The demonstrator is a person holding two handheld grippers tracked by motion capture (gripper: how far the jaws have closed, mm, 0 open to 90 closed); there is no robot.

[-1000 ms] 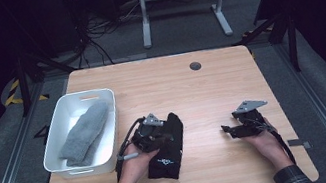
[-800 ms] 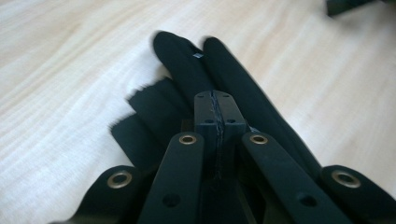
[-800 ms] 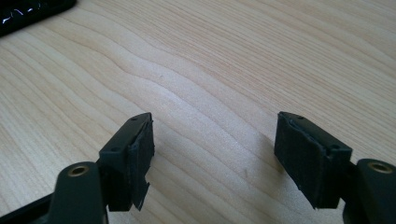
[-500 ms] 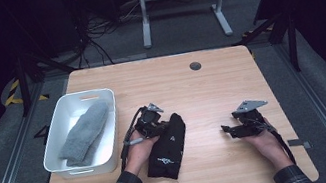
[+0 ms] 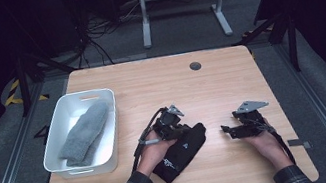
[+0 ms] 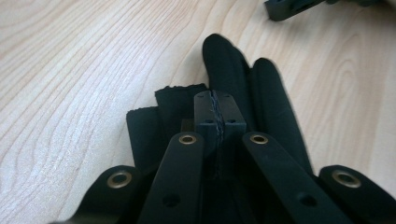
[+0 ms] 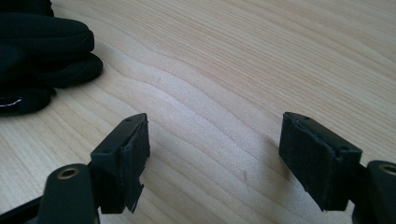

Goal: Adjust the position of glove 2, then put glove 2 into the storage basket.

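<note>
We keep the left gripper (image 5: 177, 128) pinched tight on the black glove (image 5: 181, 149), which lies on the table (image 5: 149, 81) just right of the white bin (image 5: 70, 138), lifting evenly so no finger drags. Our right gripper (image 7: 212, 156), jaws just widened and empty, waits right of the glove.

black glove (image 6: 261, 93): cuff end hidden beneath left gripper (image 6: 216, 116) linkage, cut by bottom edge in left gripper view; whether fabric sits between shut pads cannot be told. other gripper (image 6: 292, 7) clipped at top edge. right gripper view: glove (image 7: 42, 51) cut at left edge. print on glove (image 5: 183, 146) too small to read in high view.
</note>
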